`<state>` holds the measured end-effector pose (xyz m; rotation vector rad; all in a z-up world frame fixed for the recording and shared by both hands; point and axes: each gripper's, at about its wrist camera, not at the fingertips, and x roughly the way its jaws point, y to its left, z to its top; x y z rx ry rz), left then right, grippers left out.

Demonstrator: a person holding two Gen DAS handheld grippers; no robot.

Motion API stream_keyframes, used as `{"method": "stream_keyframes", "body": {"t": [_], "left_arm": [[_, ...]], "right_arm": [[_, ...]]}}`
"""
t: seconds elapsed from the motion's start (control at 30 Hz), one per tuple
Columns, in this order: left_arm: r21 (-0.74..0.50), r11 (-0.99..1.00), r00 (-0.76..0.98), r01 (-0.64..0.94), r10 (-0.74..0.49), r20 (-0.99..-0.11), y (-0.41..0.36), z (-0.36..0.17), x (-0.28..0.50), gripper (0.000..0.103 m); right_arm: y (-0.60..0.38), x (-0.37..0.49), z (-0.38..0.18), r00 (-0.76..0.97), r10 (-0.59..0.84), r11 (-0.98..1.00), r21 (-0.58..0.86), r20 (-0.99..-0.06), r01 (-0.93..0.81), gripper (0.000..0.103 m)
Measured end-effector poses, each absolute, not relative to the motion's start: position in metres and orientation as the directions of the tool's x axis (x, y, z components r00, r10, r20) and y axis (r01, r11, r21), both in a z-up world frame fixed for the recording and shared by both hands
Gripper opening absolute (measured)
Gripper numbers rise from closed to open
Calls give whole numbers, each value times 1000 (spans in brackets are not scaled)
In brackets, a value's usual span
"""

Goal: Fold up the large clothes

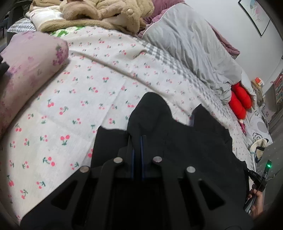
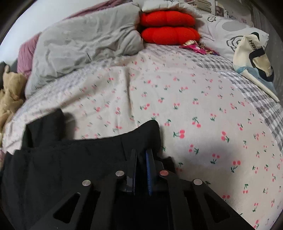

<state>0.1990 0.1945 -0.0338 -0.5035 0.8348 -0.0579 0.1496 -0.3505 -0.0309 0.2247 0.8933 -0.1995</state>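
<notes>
A large black garment hangs over the cherry-print bed sheet. My left gripper is shut on a bunched edge of it, which rises in a peak above the fingers. In the right wrist view the same black garment spreads to the left, and my right gripper is shut on its right edge, above the cherry-print sheet. The other hand-held gripper shows at the right edge of the left wrist view.
A grey duvet and red cushions lie at the far side. A beige plush pile and a lilac pillow are to the left. A white tote bag rests by a pillow.
</notes>
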Motion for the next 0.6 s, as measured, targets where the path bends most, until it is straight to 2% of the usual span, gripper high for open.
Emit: {"method": "stream_keyframes", "body": {"t": [0.3,0.37,0.53,0.6], "left_arm": [[-461,882,784,-101,-215,-583,194,0,207,6],[-441,891,793,-110,-189,-579,193,-2,211,6],[-387,907,729,-163,-154,-667,194,-34,233,6],[-373,908,690,-193,-145,-709,196,-49,240,9]], "right_arm": [[-338,163,29,755,-166,969,37,-635,244,4],[-335,175,33,759,-178,970,19,-627,242,4],[-334,210,6,702,-201,966,-19,-683,259,5],[-334,216,-14,664,-218,962,-43,-715,270,5]]}}
